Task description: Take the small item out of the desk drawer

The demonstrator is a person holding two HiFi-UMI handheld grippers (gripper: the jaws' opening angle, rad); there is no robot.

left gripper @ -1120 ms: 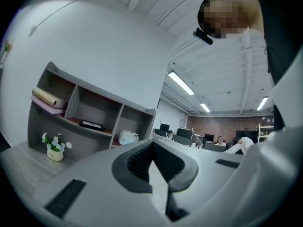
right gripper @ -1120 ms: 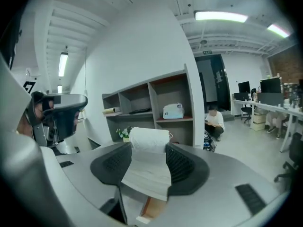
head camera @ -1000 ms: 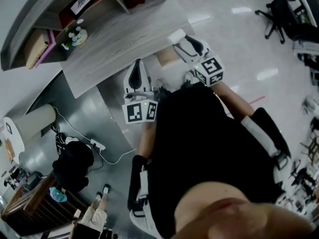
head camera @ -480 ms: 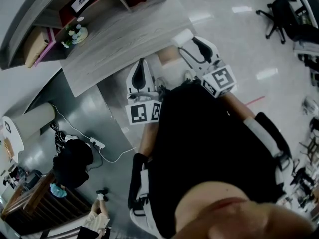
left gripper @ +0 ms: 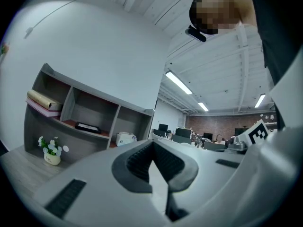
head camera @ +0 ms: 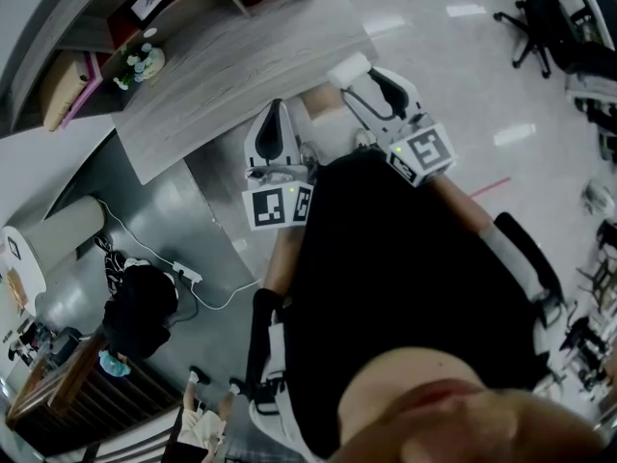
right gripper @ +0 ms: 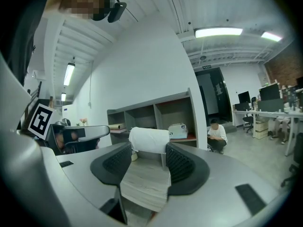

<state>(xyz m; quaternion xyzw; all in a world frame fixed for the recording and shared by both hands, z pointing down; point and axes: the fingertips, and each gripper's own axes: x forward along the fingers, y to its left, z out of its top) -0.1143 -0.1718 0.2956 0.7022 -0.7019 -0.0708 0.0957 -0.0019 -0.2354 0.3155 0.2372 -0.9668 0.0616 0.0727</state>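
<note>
A small white roll point(right gripper: 149, 140) sits between the tips of my right gripper point(right gripper: 147, 155), whose wide-set jaws are shut on its two ends. From the head view, that white roll point(head camera: 349, 68) hangs over the near edge of the grey wooden desk point(head camera: 231, 75), at the front of the right gripper point(head camera: 359, 77). A tan part point(head camera: 323, 102) shows under the desk edge; I cannot tell if it is the drawer. My left gripper point(head camera: 275, 123) is held near the desk's front edge, and in its own view the left gripper point(left gripper: 152, 157) has its pads together with nothing in them.
A shelf unit point(left gripper: 90, 112) stands at the back of the desk, with a small flower pot point(head camera: 143, 63) beside it. A cable and power strip point(head camera: 188, 278) and a black bag point(head camera: 140, 302) lie on the floor at left. Office chairs point(head camera: 545, 13) stand far right. A person point(right gripper: 216, 136) crouches beyond the desk.
The right gripper has shifted a little to the right and tilted, the white roll still in it. The left gripper has moved slightly up toward the desk edge.
</note>
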